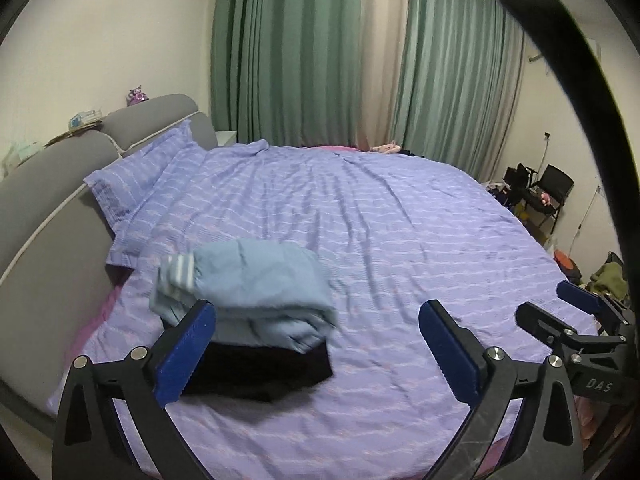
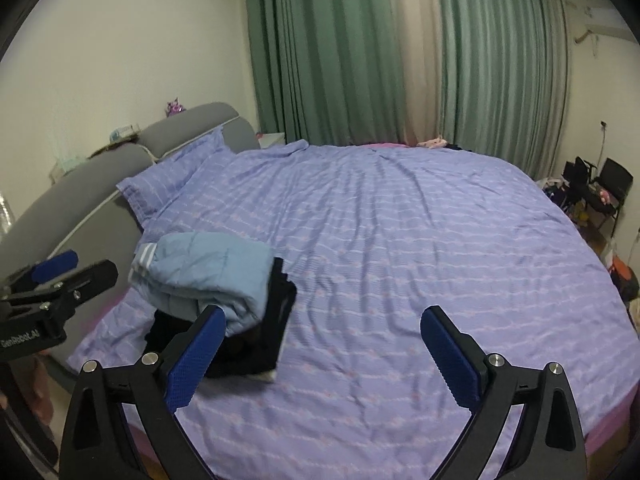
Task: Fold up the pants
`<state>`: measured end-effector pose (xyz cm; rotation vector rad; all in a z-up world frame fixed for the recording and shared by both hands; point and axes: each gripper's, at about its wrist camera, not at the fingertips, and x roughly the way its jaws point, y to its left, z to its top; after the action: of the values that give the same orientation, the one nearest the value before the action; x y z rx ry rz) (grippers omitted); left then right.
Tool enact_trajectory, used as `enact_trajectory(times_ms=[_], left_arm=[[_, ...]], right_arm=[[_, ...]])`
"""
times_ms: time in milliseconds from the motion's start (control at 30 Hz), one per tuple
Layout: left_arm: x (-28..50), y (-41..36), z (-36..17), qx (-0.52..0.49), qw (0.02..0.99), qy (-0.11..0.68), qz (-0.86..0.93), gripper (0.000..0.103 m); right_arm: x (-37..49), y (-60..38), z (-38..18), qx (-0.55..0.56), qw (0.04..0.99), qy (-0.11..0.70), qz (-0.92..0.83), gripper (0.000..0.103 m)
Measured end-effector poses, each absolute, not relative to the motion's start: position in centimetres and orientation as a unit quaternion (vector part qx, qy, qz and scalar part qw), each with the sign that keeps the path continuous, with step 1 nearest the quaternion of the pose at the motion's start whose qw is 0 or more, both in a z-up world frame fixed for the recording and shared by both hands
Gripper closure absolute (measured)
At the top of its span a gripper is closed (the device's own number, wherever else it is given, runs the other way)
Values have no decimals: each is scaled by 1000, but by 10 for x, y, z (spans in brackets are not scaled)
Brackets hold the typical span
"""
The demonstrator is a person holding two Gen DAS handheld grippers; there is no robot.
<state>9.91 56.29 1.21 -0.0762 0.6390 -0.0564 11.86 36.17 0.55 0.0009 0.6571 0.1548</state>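
Folded light blue pants (image 1: 256, 284) with a striped waistband lie on top of a folded black garment (image 1: 264, 372) on the purple bed cover (image 1: 380, 232), near the left side. They also show in the right wrist view: the blue pants (image 2: 208, 276) on the black garment (image 2: 256, 336). My left gripper (image 1: 316, 328) is open and empty, held above the bed just in front of the stack. My right gripper (image 2: 322, 336) is open and empty, to the right of the stack. The right gripper also shows in the left wrist view (image 1: 560, 304), and the left gripper in the right wrist view (image 2: 76, 266).
A grey padded headboard (image 1: 48, 200) and a purple pillow (image 1: 136, 176) are at the left. Green curtains (image 1: 280, 52) hang behind the bed. Black chairs with clutter (image 1: 540, 192) stand at the far right wall. A small pink item (image 1: 386, 147) lies at the bed's far edge.
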Motion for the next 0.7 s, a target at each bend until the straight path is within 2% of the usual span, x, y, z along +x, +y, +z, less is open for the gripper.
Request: enact_trajectory(times_ms=[433, 700], left_arm=[[1, 419, 30, -39, 951, 304, -34, 0], [-20, 378, 36, -32, 952, 300, -47, 0]], right_arm=[[14, 222, 40, -19, 951, 300, 71, 5], [-24, 170, 52, -9, 957, 285, 44, 5]])
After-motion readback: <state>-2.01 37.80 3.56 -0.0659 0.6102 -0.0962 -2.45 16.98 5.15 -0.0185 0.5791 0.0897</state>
